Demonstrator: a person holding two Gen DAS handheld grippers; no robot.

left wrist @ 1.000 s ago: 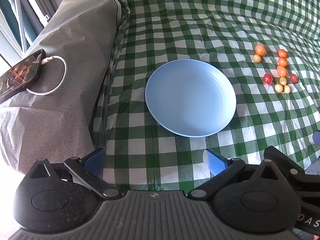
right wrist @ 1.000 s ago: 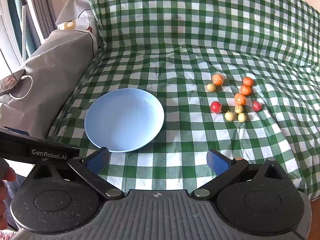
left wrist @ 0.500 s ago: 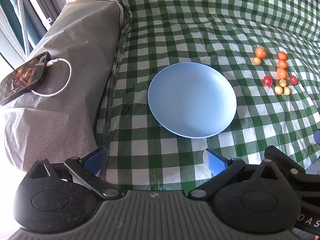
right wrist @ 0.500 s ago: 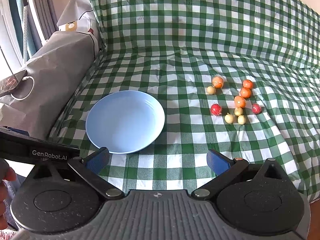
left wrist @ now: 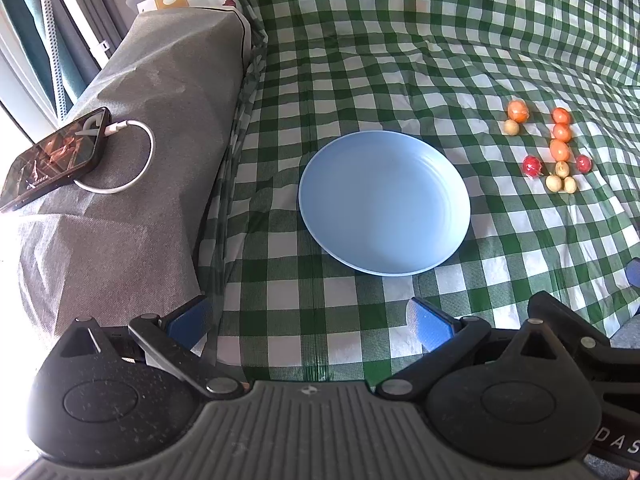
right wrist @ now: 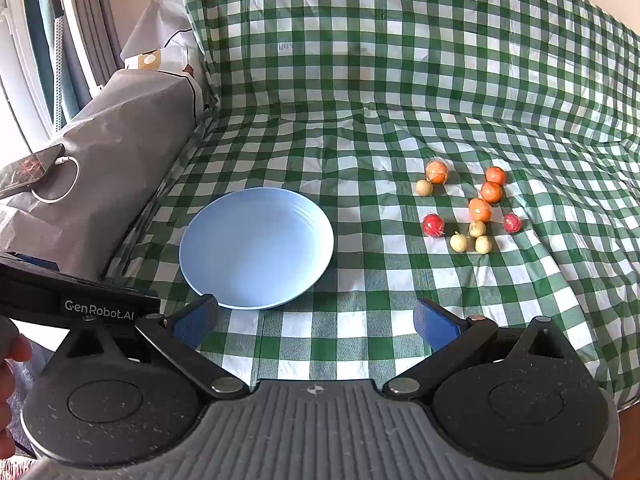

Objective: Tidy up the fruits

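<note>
An empty light blue plate (left wrist: 384, 204) (right wrist: 256, 248) lies on the green checked cloth. To its right sits a loose cluster of small fruits: several orange ones (right wrist: 479, 209) (left wrist: 559, 150), two red ones (right wrist: 433, 225) (left wrist: 531, 165) and several pale yellow ones (right wrist: 458, 241) (left wrist: 553, 183). My left gripper (left wrist: 308, 320) is open and empty, near the front edge, short of the plate. My right gripper (right wrist: 314, 320) is open and empty, in front of the plate and well short of the fruits.
A grey covered armrest (left wrist: 132, 152) rises left of the cloth, with a phone (left wrist: 52, 160) and its white cable (left wrist: 132, 156) on it. The checked backrest (right wrist: 400, 40) stands behind. The left gripper's body (right wrist: 80, 300) shows at left in the right wrist view.
Both grippers have drawn back and tilted up slightly, so the plate and fruits sit a little lower and farther in both views. Nothing on the cloth has moved.
</note>
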